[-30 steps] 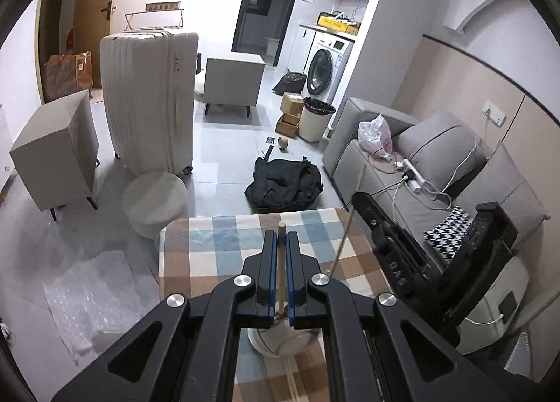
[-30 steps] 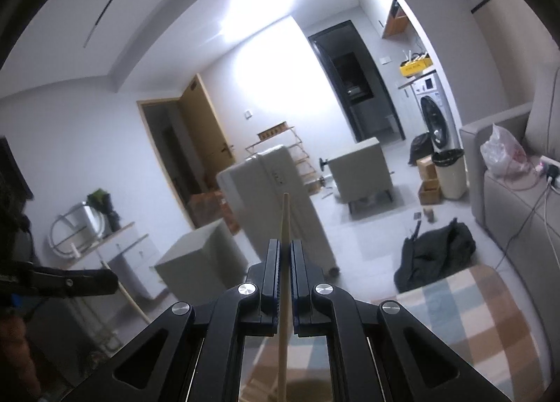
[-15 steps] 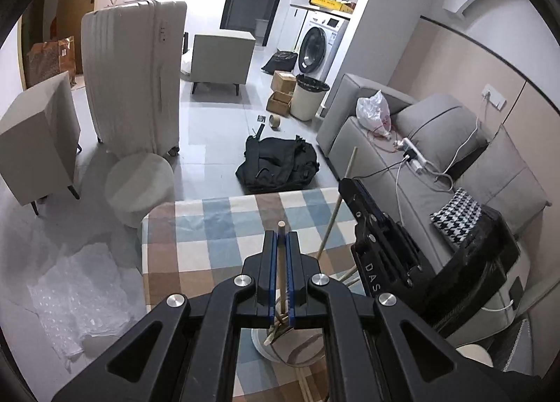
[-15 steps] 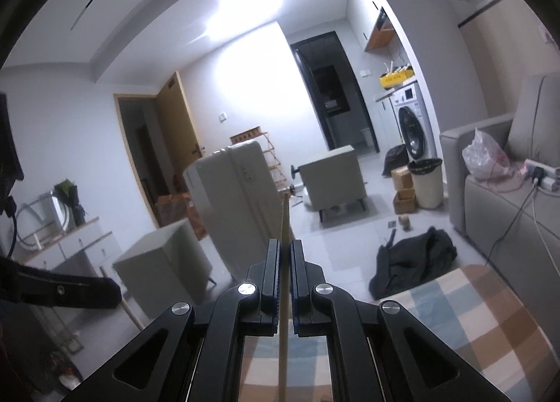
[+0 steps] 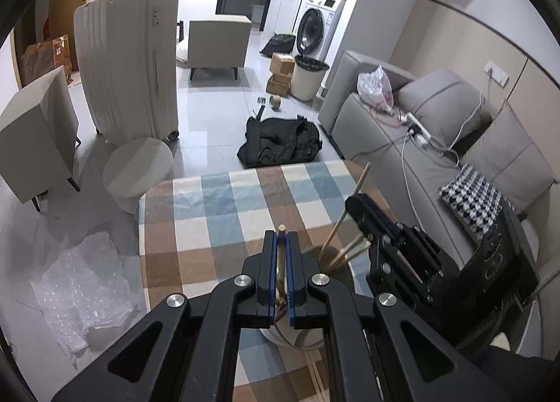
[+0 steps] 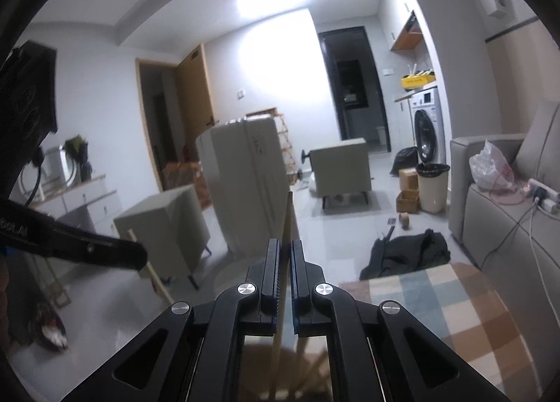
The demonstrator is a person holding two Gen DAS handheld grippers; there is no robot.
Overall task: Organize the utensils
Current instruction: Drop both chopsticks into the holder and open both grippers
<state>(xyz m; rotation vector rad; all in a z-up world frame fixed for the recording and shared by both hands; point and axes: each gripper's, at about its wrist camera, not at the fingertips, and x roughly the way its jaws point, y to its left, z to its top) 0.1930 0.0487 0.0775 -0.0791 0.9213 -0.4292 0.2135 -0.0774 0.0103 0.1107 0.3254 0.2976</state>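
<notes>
Gripping a wooden chopstick (image 5: 281,248) between its blue pads, my left gripper (image 5: 281,237) sits clenched directly above the white holder cup (image 5: 297,340) on the checked tablecloth (image 5: 224,213). Compared with a second ago, the stick's tip stands in the same place between the fingers, but the view has tilted down and more sticks now show fanned in the cup (image 5: 344,249).

The right gripper (image 6: 286,248) has changed: half a second ago its pads were tight on its chopstick (image 6: 287,220); now a thin gap shows on either side of the stick. I judge this a release just begun, the stick likely dropping into the cup below, whose rim is blurred at the bottom of the right wrist view. From the left wrist view, the right gripper (image 5: 364,213) hangs just beside the cup, with one long stick (image 5: 350,206) leaning out.

Judgement: right-hand stick is nearly delivered; left-hand stick still needs lowering and letting go.
</notes>
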